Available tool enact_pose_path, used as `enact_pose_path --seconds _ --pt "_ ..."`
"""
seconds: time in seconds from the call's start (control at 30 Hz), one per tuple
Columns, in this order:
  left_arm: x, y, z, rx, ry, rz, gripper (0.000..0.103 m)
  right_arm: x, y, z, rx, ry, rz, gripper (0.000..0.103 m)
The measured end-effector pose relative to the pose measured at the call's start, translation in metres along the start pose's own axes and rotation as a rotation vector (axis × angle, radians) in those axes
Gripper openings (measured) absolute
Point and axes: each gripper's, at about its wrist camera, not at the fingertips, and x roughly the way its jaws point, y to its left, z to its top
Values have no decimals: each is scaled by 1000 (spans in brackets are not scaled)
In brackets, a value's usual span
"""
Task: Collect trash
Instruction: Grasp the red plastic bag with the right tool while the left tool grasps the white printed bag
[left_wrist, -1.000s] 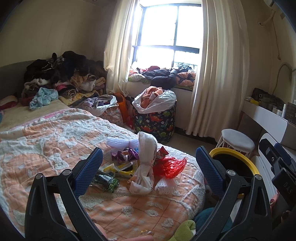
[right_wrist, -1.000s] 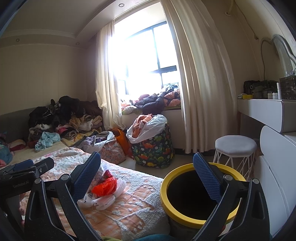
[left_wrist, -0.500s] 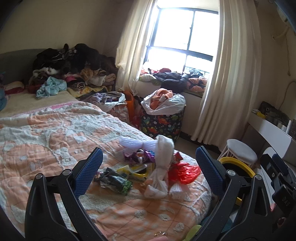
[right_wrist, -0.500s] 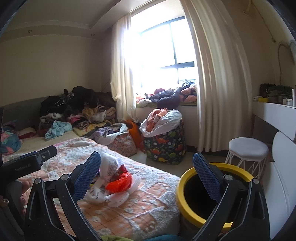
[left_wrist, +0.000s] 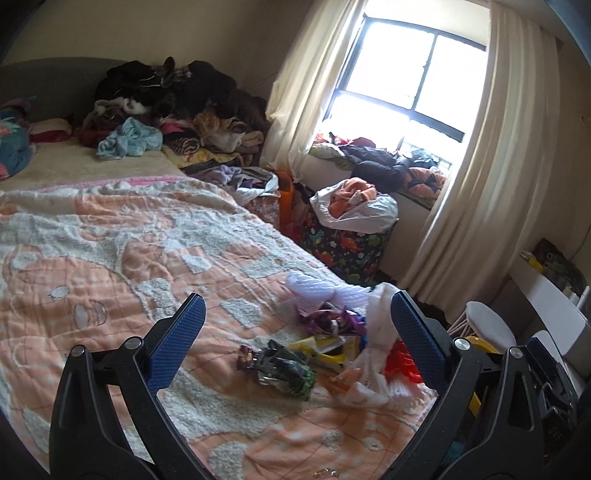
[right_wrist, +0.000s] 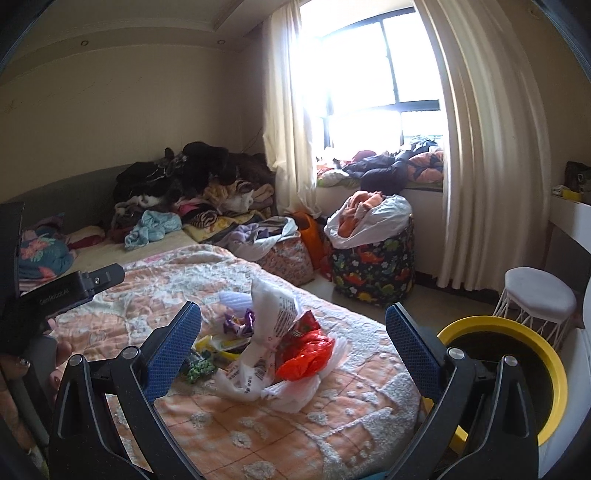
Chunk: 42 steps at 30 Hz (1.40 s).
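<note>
A pile of trash lies on the orange quilt (left_wrist: 110, 266) near the bed's foot: a white plastic bag (right_wrist: 275, 314) (left_wrist: 376, 328), a red bag (right_wrist: 306, 350), purple wrappers (left_wrist: 328, 319), a yellow packet (left_wrist: 325, 345) and a dark green wrapper (left_wrist: 280, 369). My left gripper (left_wrist: 295, 339) is open and empty, above the quilt just short of the pile. My right gripper (right_wrist: 291, 339) is open and empty, facing the pile. A yellow-rimmed black bin (right_wrist: 517, 354) stands on the floor right of the bed.
Clothes are heaped at the bed's head (left_wrist: 166, 99) and on the window sill (right_wrist: 388, 166). A dinosaur-print basket (right_wrist: 373, 269) and a white stool (right_wrist: 535, 299) stand on the floor. A white dresser (left_wrist: 554, 306) is at the right.
Both grippers have swung left and tilted down toward the bed. The trash pile now sits between the fingers in both views. The bin has slid toward the right edge.
</note>
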Motion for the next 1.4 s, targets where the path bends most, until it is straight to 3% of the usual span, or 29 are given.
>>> enact_pose_path --seconds 0.13,0.27,0.43,0.5,0.6,0.77,0.83,0.9,0.97,1.07,1.27,1.4 --pt "20 5 -1 14 54 29 92 21 -6 -2 25 62 11 97" --pt "43 1 -9 14 141 -10 92 44 -21 -7 47 131 14 97" --pt "65 -24 -30 113 211 -52 92 59 -40 -12 97 192 35 96" --pt "72 -33 -39 148 246 -75 84 67 -45 -16 120 236 60 84" --pt "78 -44 -52 181 293 -111 75 79 -51 -23 155 296 86 74" --pt "86 -57 -64 221 346 -167 66 103 -49 -33 192 392 151 54" --pt "89 -63 -68 245 364 -188 65 110 -48 -35 193 412 173 42" --pt "93 -67 -71 261 379 -211 65 115 -47 -37 201 418 191 21" --pt "97 -71 -75 276 391 -218 65 116 -47 -37 203 414 207 10" --pt "106 -73 -81 274 423 -216 62 113 -44 -34 188 390 221 6" --pt "118 -72 -89 259 477 -216 40 105 -44 -30 169 349 230 4" --pt "116 -71 -91 254 459 -223 30 97 -46 -24 155 317 221 4"
